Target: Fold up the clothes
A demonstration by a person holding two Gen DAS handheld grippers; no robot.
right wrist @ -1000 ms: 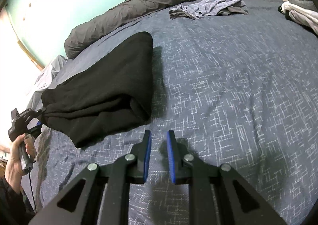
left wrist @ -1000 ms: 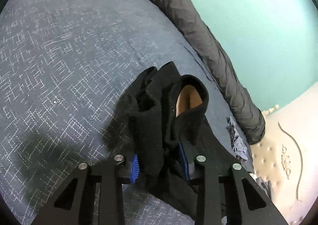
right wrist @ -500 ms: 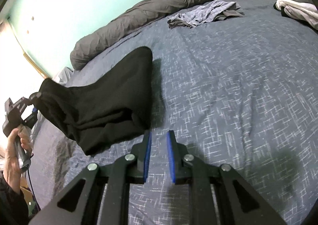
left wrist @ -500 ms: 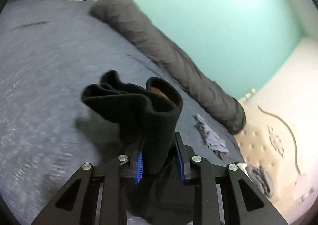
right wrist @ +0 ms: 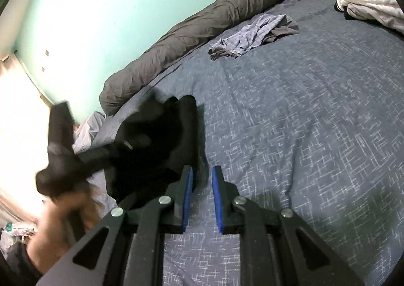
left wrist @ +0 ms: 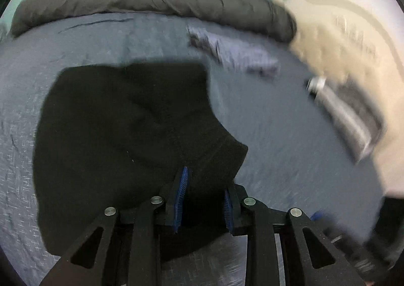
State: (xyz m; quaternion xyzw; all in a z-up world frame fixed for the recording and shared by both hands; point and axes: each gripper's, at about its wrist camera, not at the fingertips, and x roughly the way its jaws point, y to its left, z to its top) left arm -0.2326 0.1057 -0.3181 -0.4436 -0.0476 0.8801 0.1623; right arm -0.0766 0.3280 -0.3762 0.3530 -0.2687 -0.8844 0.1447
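Black garment (left wrist: 121, 134) lies bunched on the blue bed (right wrist: 303, 122), one edge clamped between the left gripper's (left wrist: 204, 192) fingers. Right gripper (right wrist: 202, 185) hovers beside it, fingers parted, empty.

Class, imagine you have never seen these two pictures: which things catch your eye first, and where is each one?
First, the black garment spread on the blue bedspread, one edge pinched in the left gripper. Next, the long grey bolster lying along the teal wall, with a crumpled checked cloth just in front of it. The right gripper hangs empty beside the garment.
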